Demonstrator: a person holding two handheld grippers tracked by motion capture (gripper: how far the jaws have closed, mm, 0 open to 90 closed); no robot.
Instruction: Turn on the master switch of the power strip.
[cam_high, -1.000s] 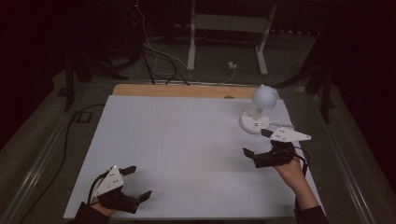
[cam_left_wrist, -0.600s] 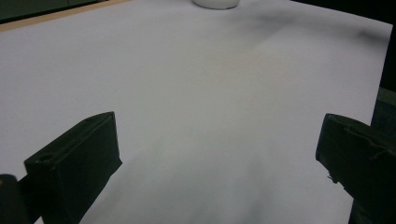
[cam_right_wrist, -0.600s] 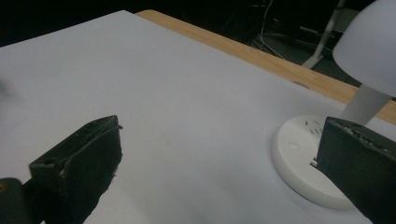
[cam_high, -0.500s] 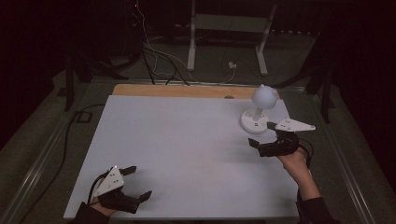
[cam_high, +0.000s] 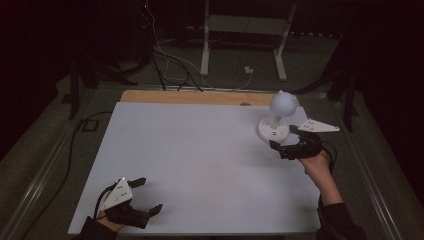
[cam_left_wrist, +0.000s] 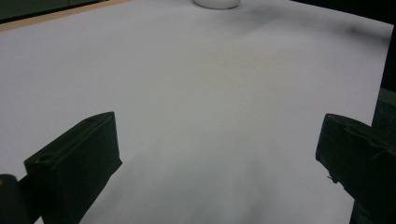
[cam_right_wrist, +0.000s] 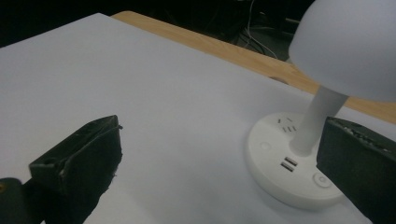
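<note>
High view: a small white desk lamp with a round base and dome shade (cam_high: 276, 120) stands upright at the white tabletop's (cam_high: 200, 155) far right, just beyond the right gripper (cam_high: 287, 143), while the left gripper (cam_high: 145, 197) rests spread at the near left corner. Left gripper view: its jaws gape over bare white surface. Right gripper view: the jaws stand wide apart, the lamp's stem rising vertically beside the right-hand jaw, the base's sockets facing the camera.
</note>
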